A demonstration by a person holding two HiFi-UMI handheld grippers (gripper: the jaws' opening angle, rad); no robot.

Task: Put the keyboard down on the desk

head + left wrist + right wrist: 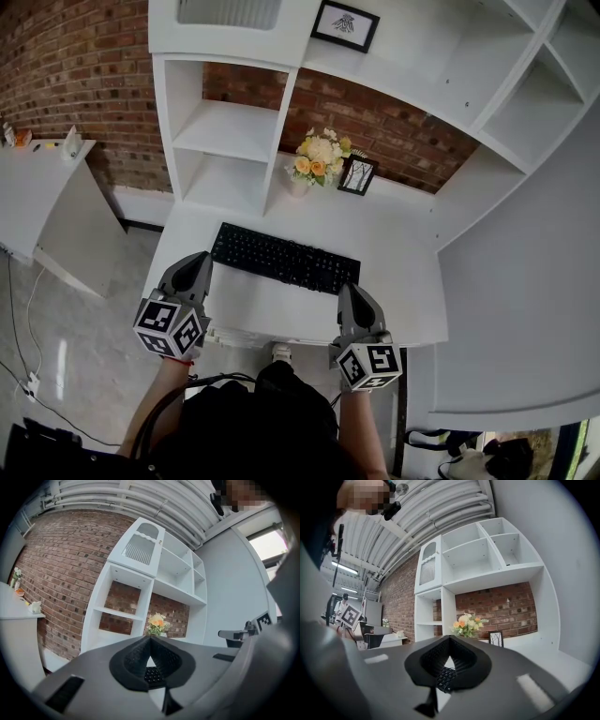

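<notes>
Mid-frame on the white worktop (394, 246), the flat black plastic keyboard (285, 258) looks stiff and light; take its short ends, since your left tongs (199, 260) and right tongs (349, 290) are pressed together, empty.

Head view steeply above desk (281, 314), gripper views low, facing shared flowers (321, 157)

We see black keyboard (284, 257) on white counter (394, 234), just ahead of grey left hand-held gripper (198, 262) and right hand-held gripper (349, 293); beyond, red brick wall (75, 75), yellow-white flowers (321, 155), black picture frame (357, 175).
</notes>
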